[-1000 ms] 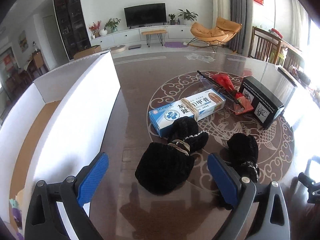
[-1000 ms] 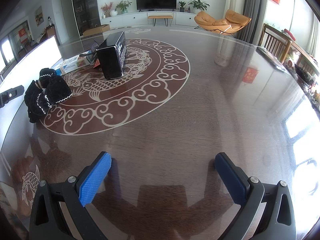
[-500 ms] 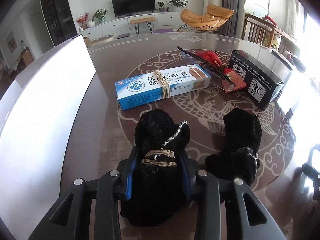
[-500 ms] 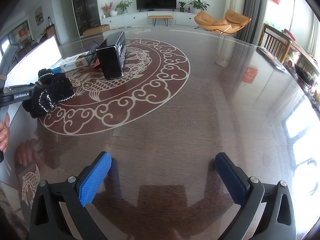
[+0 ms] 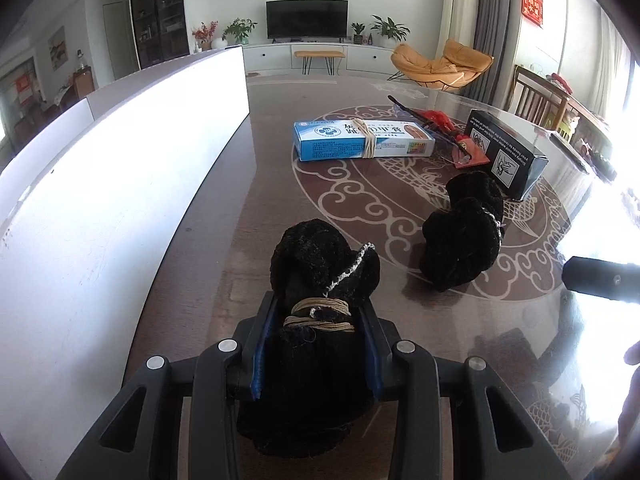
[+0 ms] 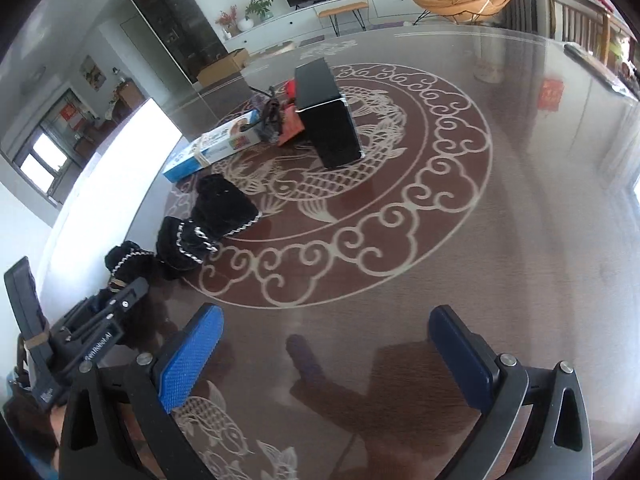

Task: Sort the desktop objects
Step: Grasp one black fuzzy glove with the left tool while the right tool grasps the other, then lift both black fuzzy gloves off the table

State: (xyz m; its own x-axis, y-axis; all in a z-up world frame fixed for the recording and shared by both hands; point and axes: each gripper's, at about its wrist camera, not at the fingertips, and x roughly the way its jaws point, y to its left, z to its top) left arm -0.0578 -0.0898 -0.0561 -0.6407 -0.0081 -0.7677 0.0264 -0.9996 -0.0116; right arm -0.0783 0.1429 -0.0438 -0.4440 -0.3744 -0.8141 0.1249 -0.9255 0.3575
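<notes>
- Beside the white box wall (image 5: 132, 168) along the bench's left edge, my left gripper (image 5: 316, 344) has its jaws clamped on a black knitted bundle (image 5: 320, 272), gripping it at the waist where tan cord (image 5: 320, 316) ties it.
- My right gripper (image 6: 324, 352) hangs over bare bench (image 6: 540, 208) with its jaws spread wide and nothing between them.
- I judge the bundle soft and light: the knit gives under the pads, so it should neither slip nor break, but the loose ends will droop. The corded waist is the firmest place to hold, and that is where I have it.
- A second black bundle (image 5: 464, 236) lies apart from the first, nearer the bench's middle on the dragon medallion; it looks just as soft and is best taken across its narrow middle.
- Farther toward the far edge lie a blue-and-white carton (image 5: 360, 140) bound with a rubber band, a red packet (image 5: 452, 136) and a black box (image 5: 508, 156), all probably stiff, light things for a flat-sided grip.
- My left wrist view shows the pads pressing the knit and the cord close up, and a dark piece at its right edge that I take for my right gripper.
- My right wrist view shows the left gripper from the side, near the bench's left edge, with the bundle's trimmed end poking past it; whether the bundle rests on the bench I cannot tell.
</notes>
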